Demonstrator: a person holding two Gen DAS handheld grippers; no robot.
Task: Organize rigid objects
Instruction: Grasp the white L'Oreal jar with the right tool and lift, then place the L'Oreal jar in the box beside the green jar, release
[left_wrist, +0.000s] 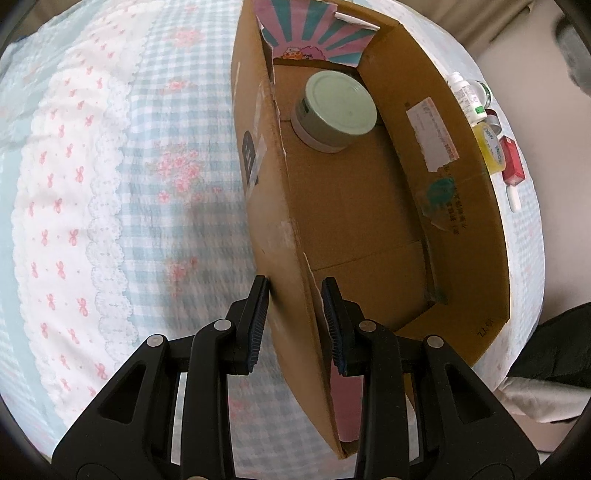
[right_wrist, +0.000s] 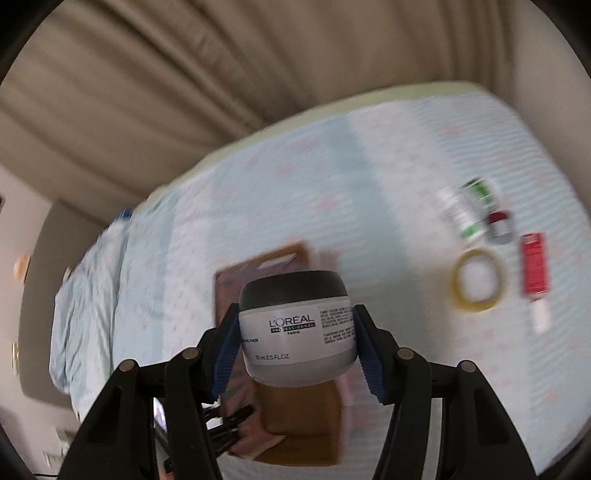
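white jar, black lid (right_wrist: 295, 325) | upright, held aloft | pale-lidded jar (left_wrist: 334, 110) | inside cardboard box (left_wrist: 476, 236)

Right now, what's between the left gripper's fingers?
The near wall of the cardboard box: the left gripper is clamped shut on its edge, one finger outside, one inside. Left wrist view shows it.

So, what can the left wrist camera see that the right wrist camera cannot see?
Only the left wrist view shows the left gripper clamped on the cardboard box wall, and the pale green jar inside. Only the right wrist view shows the right gripper holding the black-lidded jar. Both show the box, the yellow tape roll and the red tube on the bed.
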